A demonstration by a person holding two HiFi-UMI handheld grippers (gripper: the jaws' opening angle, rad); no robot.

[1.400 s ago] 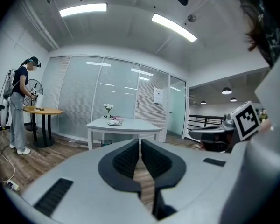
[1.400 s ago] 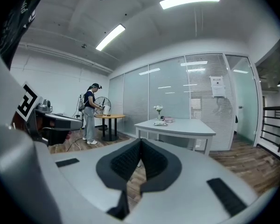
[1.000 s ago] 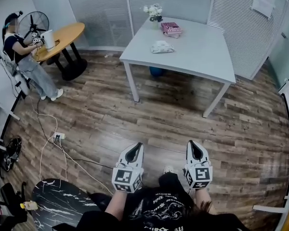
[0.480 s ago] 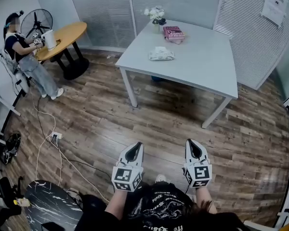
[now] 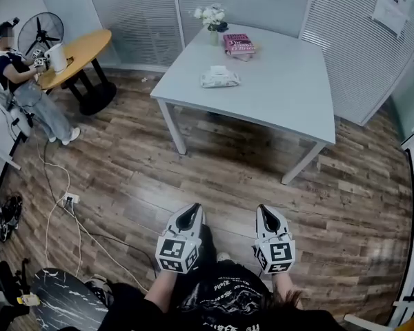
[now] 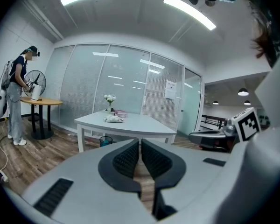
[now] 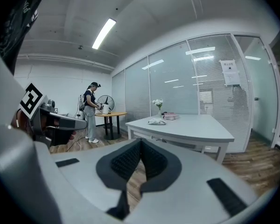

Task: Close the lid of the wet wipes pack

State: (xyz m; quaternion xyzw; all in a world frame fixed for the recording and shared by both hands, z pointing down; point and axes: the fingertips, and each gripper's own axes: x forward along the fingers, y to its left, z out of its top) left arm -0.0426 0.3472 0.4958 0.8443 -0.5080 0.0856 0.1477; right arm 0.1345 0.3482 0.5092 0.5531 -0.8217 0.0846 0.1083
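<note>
Both grippers had come a little nearer the white table point(image 5: 283, 95) than a second earlier, and in the head view the table had slid left and downward in the frame. The left gripper point(image 5: 190, 212) and the right gripper point(image 5: 266, 214) hung side by side over the wood-plank floor point(image 5: 124, 171), low in the frame and well apart from the table. Each had its jaws pressed together with nothing between them, as each gripper's own view showed.

The wet wipes pack point(image 5: 219, 78) lay on the tabletop toward its far left part and had kept its place among the other things there. Whether its lid stood open was too small to tell. Beyond it sat a pink box point(image 5: 239, 44) and a small vase of white flowers point(image 5: 212, 16), near the far edge.

At the far left, the person point(image 5: 17, 81) at the round wooden table point(image 5: 83, 50) had drifted further toward the frame's edge, with the fan point(image 5: 41, 29) behind.
</note>
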